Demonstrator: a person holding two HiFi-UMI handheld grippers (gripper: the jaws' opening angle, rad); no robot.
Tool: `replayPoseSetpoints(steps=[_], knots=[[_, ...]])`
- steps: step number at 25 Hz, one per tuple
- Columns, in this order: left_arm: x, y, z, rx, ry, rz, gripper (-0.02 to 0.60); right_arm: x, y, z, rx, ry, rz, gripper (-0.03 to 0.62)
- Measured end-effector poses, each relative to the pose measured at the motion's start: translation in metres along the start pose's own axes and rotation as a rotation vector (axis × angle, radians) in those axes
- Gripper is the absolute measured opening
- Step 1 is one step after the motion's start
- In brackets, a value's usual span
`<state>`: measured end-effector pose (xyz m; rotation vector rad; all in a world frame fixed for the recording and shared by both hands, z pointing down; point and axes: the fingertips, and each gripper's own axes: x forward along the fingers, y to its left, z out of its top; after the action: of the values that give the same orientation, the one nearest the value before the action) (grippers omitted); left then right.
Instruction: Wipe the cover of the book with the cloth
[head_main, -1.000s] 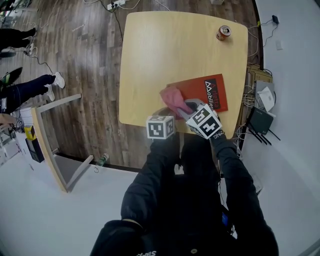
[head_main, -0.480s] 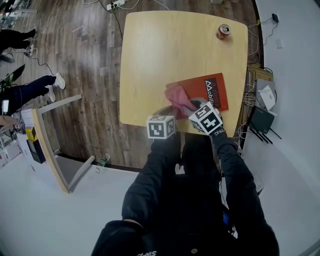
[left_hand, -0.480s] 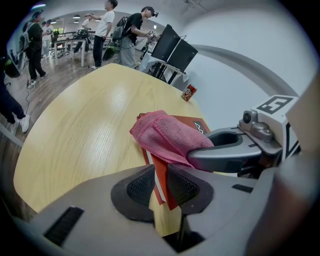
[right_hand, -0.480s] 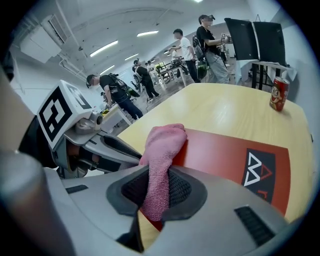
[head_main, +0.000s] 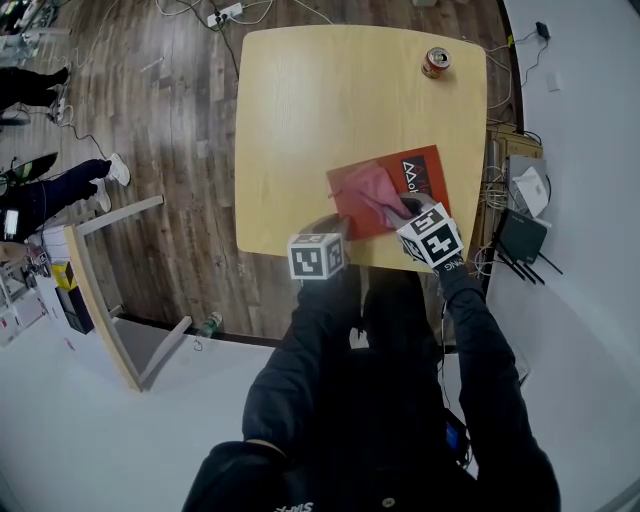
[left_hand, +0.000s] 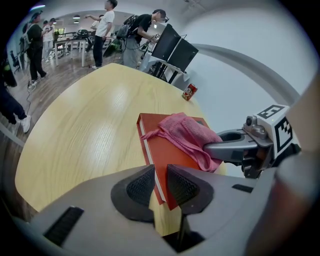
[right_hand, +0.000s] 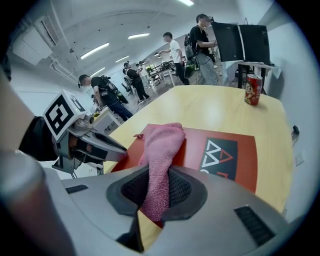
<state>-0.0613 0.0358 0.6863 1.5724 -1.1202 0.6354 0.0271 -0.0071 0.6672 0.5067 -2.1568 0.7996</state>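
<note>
the right tongs (right_hand: 159, 187) pinch a pink cloth (head_main: 372, 190) lying mid-cover on a red book (head_main: 425, 176) near the wooden surface's (head_main: 320, 100) front edge, while the left tongs (left_hand: 161, 186) clamp the book's corner; the wipe seems partway done, with the logo end left.

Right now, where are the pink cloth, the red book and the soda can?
pink cloth (right_hand: 162, 142): right gripper view, its bunched part on the cover.
red book (left_hand: 167, 160): left gripper view, bare cover near the corner.
soda can (head_main: 436, 62): head view, its top.
</note>
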Motion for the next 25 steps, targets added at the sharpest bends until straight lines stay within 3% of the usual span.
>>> replayPoseSetpoints(steps=[18,25], knots=[[-0.001,-0.001,0.000,0.007,0.010,0.017,0.098,-0.060,-0.077,-0.029,0.103,-0.028,-0.153,0.078],[0.000,0.000,-0.001,0.004,0.010,0.023,0.098,-0.080,-0.081,-0.027,0.104,-0.070,-0.184,0.078]])
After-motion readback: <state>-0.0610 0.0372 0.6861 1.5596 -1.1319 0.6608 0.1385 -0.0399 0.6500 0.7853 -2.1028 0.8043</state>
